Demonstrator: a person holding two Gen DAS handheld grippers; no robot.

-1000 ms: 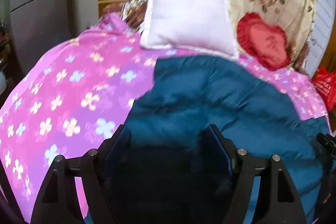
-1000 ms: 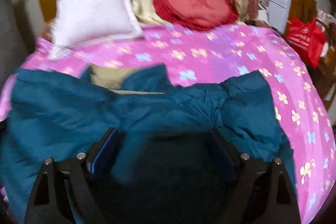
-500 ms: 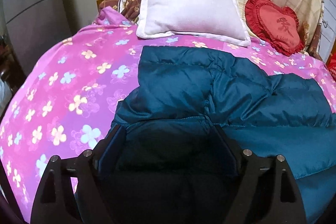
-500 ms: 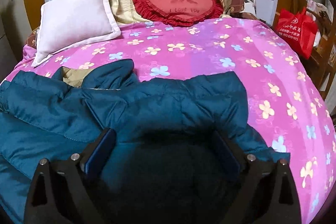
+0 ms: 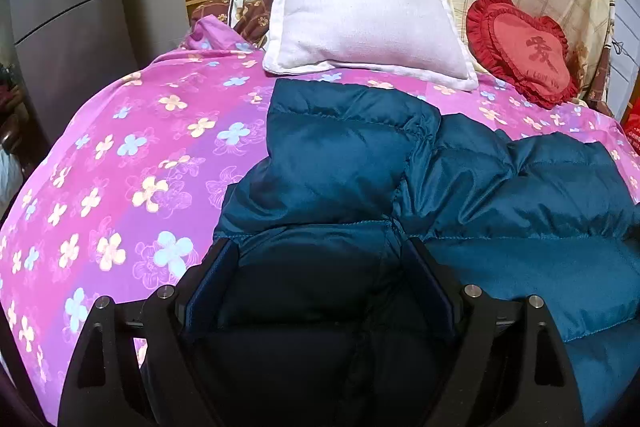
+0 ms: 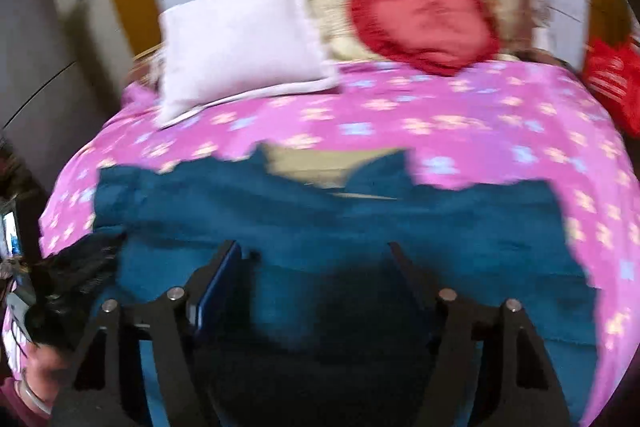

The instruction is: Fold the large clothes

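Observation:
A large teal puffer jacket (image 5: pixel 460 187) lies spread on a bed with a pink flowered sheet (image 5: pixel 120 167). My left gripper (image 5: pixel 316 259) stands open low over the jacket's left part, with jacket cloth between its jaws. In the right wrist view, which is blurred, the jacket (image 6: pixel 360 219) lies across the bed with its beige lining showing at the collar (image 6: pixel 320 163). My right gripper (image 6: pixel 316 259) is open above the jacket's near edge, holding nothing.
A white pillow (image 5: pixel 364 15) and a red heart cushion (image 5: pixel 524 51) lean at the head of the bed. A grey cabinet (image 5: pixel 68 27) stands left of the bed. A red bag (image 6: pixel 612 83) sits at the right. The left gripper's dark shape (image 6: pixel 68 287) shows at lower left.
The jacket settled flat on the bed. My right gripper pulled back and up quickly, so more of the bed shows. My left gripper barely moved in the last half second.

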